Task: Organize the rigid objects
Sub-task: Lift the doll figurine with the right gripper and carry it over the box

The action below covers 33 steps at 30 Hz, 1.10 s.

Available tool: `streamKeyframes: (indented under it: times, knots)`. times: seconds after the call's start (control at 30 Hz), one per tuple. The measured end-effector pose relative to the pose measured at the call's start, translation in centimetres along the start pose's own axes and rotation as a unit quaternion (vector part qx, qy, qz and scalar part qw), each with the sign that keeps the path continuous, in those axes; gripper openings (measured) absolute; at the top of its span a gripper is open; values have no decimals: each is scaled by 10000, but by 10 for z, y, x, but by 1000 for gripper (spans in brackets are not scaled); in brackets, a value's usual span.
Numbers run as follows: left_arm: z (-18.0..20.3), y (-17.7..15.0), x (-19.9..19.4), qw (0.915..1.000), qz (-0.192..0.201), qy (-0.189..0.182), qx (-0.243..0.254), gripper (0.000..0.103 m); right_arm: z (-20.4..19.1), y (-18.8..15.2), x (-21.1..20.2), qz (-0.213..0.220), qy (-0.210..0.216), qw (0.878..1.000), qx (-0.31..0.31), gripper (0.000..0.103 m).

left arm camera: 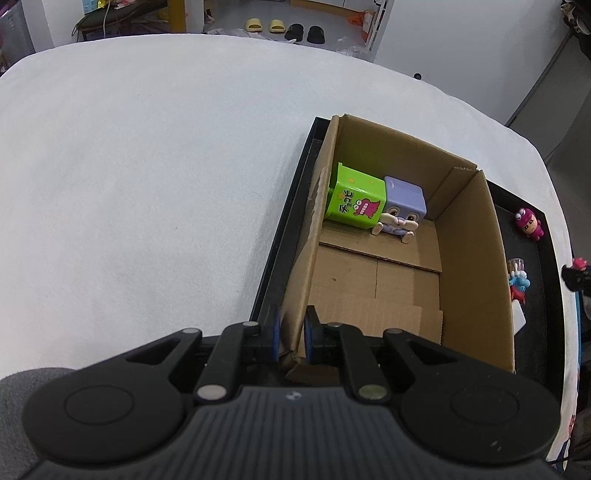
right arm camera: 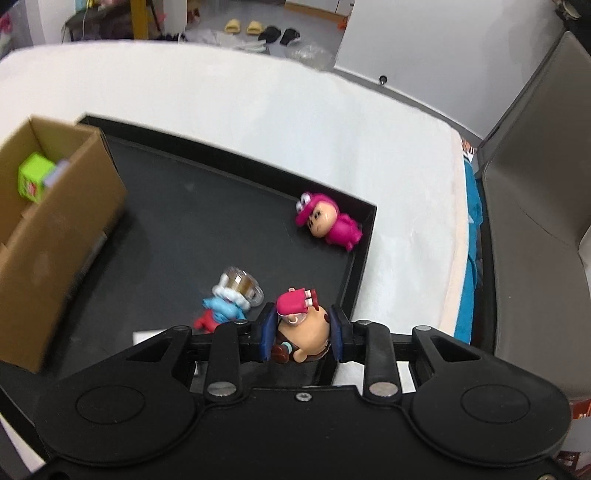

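Observation:
My left gripper (left arm camera: 291,334) is shut on the near corner wall of the cardboard box (left arm camera: 469,266), which stands in a black tray (left arm camera: 280,236). Inside the box lie a green toy box (left arm camera: 356,201) and a purple rabbit figure (left arm camera: 400,210). My right gripper (right arm camera: 301,328) is shut on a small tan figure with a pink cap (right arm camera: 303,325), held above the tray's near right corner. On the tray floor (right arm camera: 192,236) lie a pink figure (right arm camera: 328,223) and a blue and red figure with a clear cup (right arm camera: 231,297). The cardboard box (right arm camera: 55,236) is at the left.
The tray sits on a white cloth-covered table (left arm camera: 147,184). A white card (left arm camera: 519,319) lies on the tray near the blue figure. A grey chair or panel (right arm camera: 535,206) stands to the right of the table. Slippers (left arm camera: 282,29) lie on the floor beyond.

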<state>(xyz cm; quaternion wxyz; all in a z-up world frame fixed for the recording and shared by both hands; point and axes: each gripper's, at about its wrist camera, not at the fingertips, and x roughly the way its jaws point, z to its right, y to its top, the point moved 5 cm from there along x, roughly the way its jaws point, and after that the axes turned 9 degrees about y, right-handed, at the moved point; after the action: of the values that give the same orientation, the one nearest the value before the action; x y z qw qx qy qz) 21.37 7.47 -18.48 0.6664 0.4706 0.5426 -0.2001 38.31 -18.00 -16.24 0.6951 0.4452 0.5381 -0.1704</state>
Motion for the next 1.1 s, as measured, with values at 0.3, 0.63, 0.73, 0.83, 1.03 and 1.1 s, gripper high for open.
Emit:
streamKeyframes:
  times: [0.3, 0.63, 0.73, 0.83, 1.03, 1.1]
  knots:
    - [1, 0, -4, 10000, 44, 15, 49, 11, -14, 9, -24, 288, 249, 9992, 136, 29]
    - [0, 1, -6, 9999, 84, 13, 63, 12, -36, 24, -68, 793, 612, 9948, 206, 30]
    - [-1, 1, -8, 9999, 108, 11, 7, 12, -44, 28, -75, 899, 716, 9932, 197, 30]
    - [-2, 1, -9, 9999, 120, 17, -77, 12, -54, 31, -79, 964, 828, 9917, 188, 30]
    - [-3, 0, -10, 9998, 127, -2, -144, 12, -76, 34, -79, 1036, 1049, 9887, 278, 30]
    - [-3, 0, -9, 9998, 113, -63, -175, 12, -81, 37, -78, 1050, 1152, 9872, 341, 30]
